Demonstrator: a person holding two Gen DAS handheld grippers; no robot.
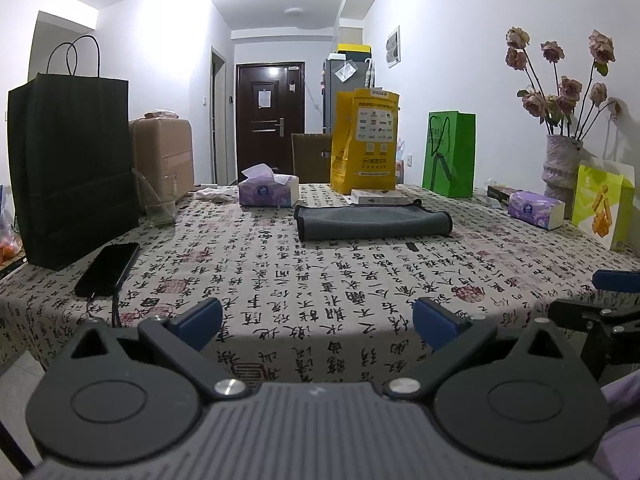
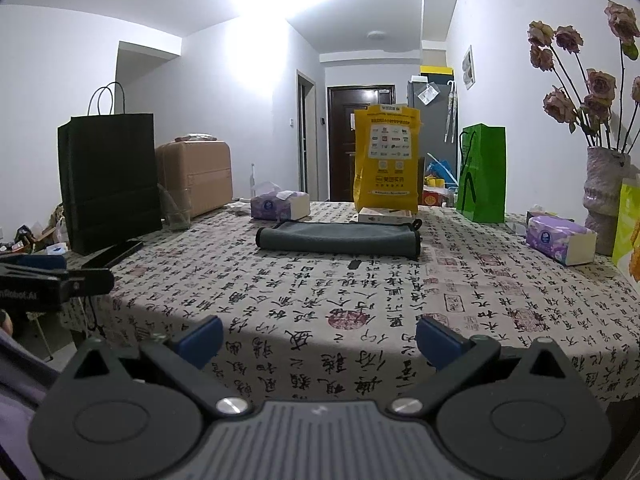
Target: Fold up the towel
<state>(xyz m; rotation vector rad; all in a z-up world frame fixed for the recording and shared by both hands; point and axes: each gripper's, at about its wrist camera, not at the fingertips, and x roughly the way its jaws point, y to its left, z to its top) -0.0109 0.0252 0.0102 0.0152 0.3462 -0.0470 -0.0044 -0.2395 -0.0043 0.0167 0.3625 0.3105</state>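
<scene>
Towel (image 1: pixel 374 222) folded beyond both wide-open jaws; phone's (image 1: pixel 107 269) whole screen only from left wrist.

Right gripper (image 2: pixel 319 342) jaws spread wide, empty, well short of the towel (image 2: pixel 338 237). Towel lies folded just before the yellow bag (image 2: pixel 386 158).

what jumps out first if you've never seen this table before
The calligraphy-print tablecloth covering the whole table, then the grey towel lying folded mid-table beyond both open grippers, left gripper and right gripper. The tall black paper bag at the left edge and dried roses far right frame it.
</scene>
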